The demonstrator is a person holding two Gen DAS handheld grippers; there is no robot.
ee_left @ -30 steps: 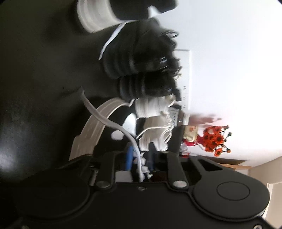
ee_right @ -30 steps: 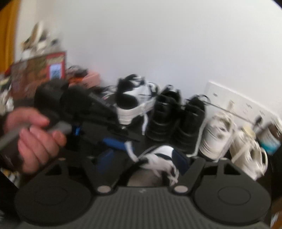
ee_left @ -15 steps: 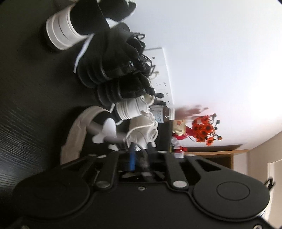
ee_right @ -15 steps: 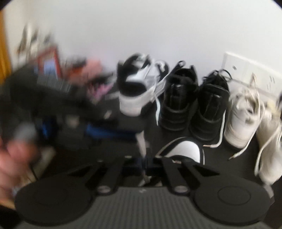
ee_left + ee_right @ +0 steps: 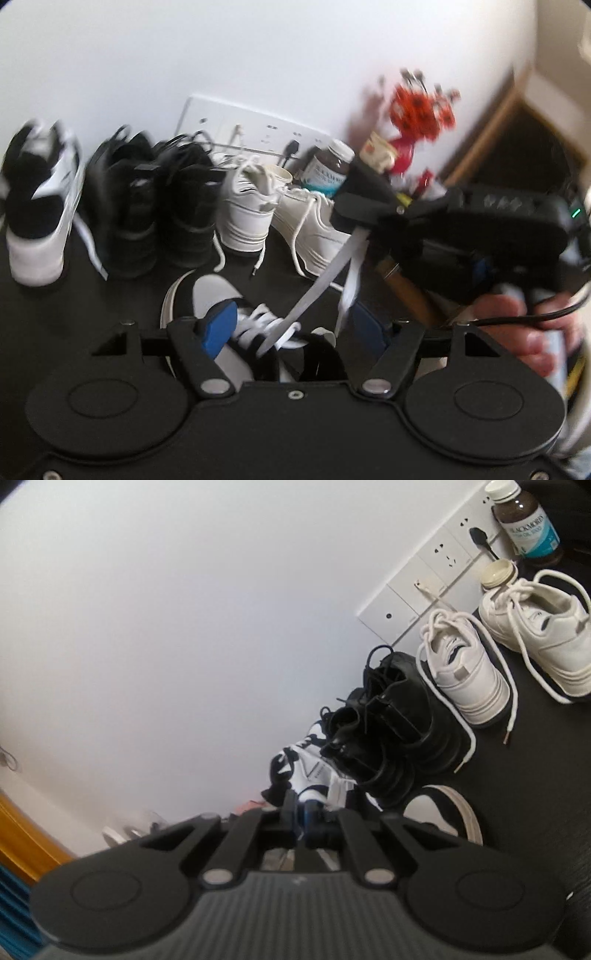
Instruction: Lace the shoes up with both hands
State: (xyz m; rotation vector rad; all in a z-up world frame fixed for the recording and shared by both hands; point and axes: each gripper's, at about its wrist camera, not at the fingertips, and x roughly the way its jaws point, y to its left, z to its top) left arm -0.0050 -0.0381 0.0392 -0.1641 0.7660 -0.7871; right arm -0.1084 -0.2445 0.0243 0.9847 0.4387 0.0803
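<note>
A black and white sneaker (image 5: 210,295) lies on the dark table right under my left gripper (image 5: 291,328). That gripper's jaws are opening, and its blue pads (image 5: 218,328) stand wide apart above the shoe's tongue. A flat white lace (image 5: 317,284) rises from the eyelets, clear of both pads, up to my right gripper (image 5: 354,225), which is shut on it at the upper right. A hand (image 5: 517,321) holds that gripper. In the right wrist view my right gripper (image 5: 303,814) has its fingers pressed together, and the sneaker's toe (image 5: 443,808) shows beside them.
Along the white wall stand a second black and white sneaker (image 5: 40,206), two black shoes (image 5: 155,210) and two white sneakers (image 5: 280,214) with loose laces. Behind them are a socket strip (image 5: 251,129), a brown bottle (image 5: 328,170) and red flowers (image 5: 421,107).
My left gripper let go of the lace, opened, rose and rolled upright. My right gripper shut on the lace, rolled over and pulled it away from the shoe.
</note>
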